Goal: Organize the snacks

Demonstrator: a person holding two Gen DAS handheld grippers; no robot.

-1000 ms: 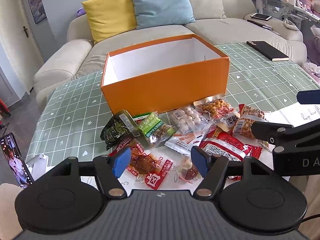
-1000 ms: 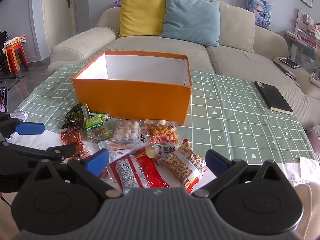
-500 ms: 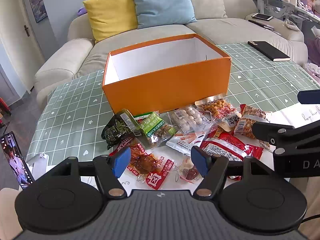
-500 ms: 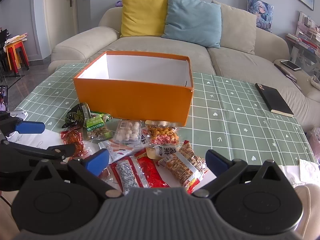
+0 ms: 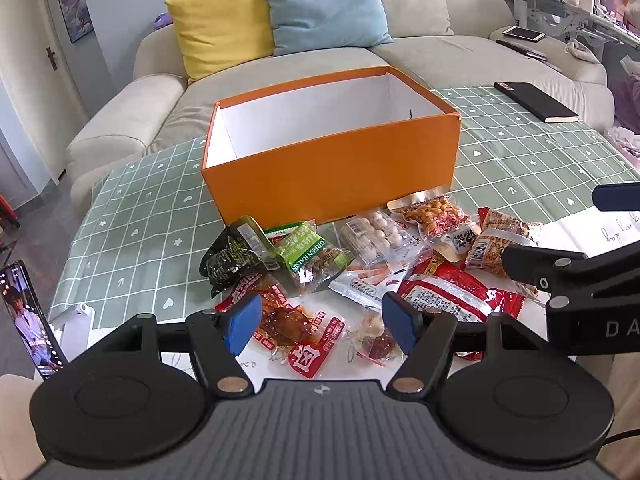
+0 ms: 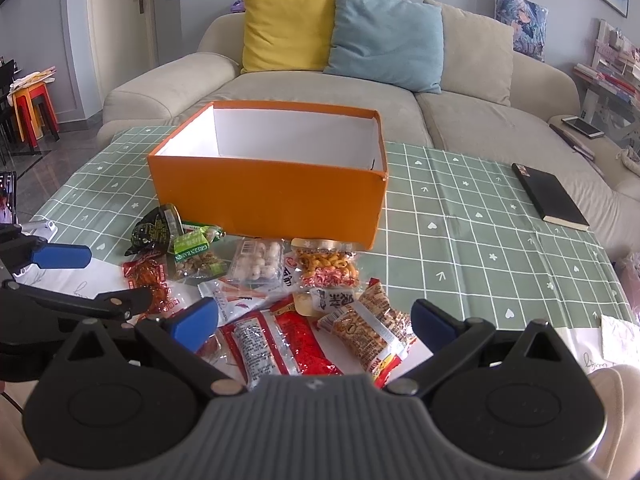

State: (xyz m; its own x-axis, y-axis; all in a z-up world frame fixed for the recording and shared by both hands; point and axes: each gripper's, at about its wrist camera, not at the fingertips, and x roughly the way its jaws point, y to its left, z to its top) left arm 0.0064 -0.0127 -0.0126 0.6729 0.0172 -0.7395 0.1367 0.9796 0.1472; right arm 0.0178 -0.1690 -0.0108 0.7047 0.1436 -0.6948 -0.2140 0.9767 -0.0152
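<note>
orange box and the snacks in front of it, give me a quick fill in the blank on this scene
1. The orange box stands with its top ____.
2. The snack packets lie on the table ____ the box.
3. The cushion next to the yellow cushion is ____.
4. The black notebook lies on the green checked ____.

Missing words: open; outside; blue; tablecloth

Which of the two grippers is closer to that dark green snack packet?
Left. The left gripper hovers just short of the dark green packet; the right gripper is further along, over the red packets.
</note>
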